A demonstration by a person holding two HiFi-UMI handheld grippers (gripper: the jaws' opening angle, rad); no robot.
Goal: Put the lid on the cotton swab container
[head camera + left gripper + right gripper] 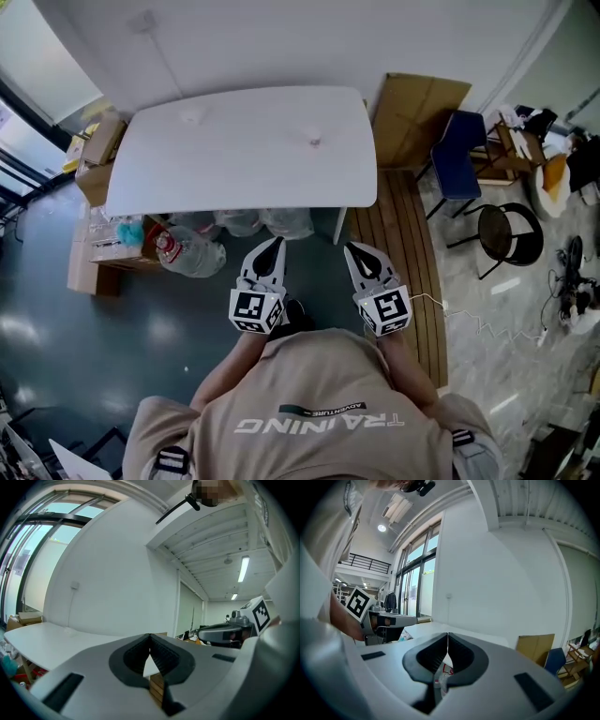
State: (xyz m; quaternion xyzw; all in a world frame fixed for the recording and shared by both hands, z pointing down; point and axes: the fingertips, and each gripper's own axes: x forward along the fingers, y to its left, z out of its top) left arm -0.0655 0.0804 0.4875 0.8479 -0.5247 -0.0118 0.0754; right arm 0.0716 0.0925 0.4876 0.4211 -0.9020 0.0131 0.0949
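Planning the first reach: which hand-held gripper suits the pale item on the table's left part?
Left, probably: both are shut and empty, but the left hand-held gripper is nearer the pale item; the right hand-held gripper would reach across.

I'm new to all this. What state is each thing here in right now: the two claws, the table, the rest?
Left gripper: jaws shut, empty, short of the table.
Right gripper: jaws shut, empty, short of the table.
Table: two small items on it, too small to name.
Bottle: seems to lie on its side, on the floor by the table's near edge.
Blue chair: upright, nobody on it.
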